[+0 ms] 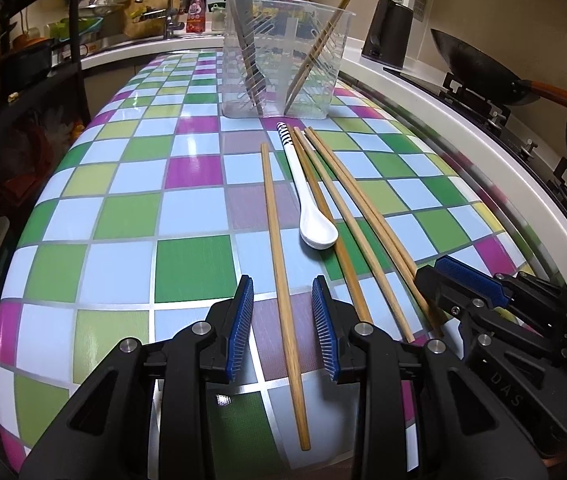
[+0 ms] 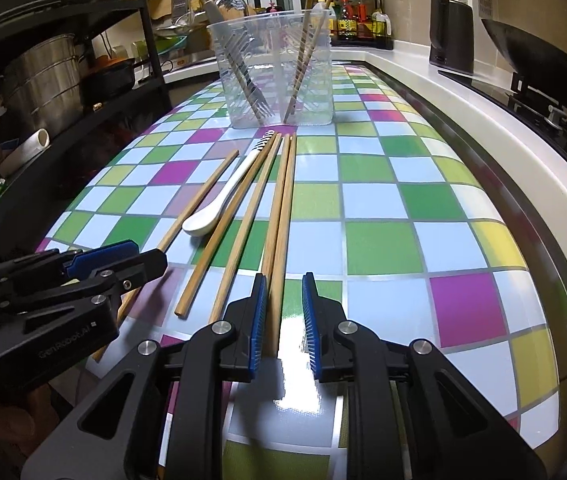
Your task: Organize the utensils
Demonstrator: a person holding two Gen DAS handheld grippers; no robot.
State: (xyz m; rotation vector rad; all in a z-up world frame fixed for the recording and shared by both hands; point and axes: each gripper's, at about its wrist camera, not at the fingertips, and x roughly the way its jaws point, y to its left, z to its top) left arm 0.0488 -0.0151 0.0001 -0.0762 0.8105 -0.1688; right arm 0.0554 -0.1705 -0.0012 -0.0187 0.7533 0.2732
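Observation:
Several wooden chopsticks and a white spoon [image 1: 317, 232] with a striped handle lie on the checkered table [image 1: 123, 220], in front of a clear plastic holder [image 1: 283, 60]. The holder contains a fork, a flat utensil and two chopsticks. My left gripper [image 1: 282, 286] is open and low over the table, and the leftmost chopstick [image 1: 279, 260] runs between its blue pads without touching them. My right gripper [image 2: 282, 280] is open around the near ends of two chopsticks [image 2: 279, 220], which lie close to its left pad. The spoon [image 2: 203, 220] and holder [image 2: 275, 72] also show in the right wrist view.
A white counter edge borders the table on the right, with a stove, a wok [image 1: 479, 68] and a dark kettle [image 1: 389, 36] beyond. A sink faucet [image 1: 167, 8] stands at the back. A black shelf with steel pots [image 2: 39, 76] lines the left side.

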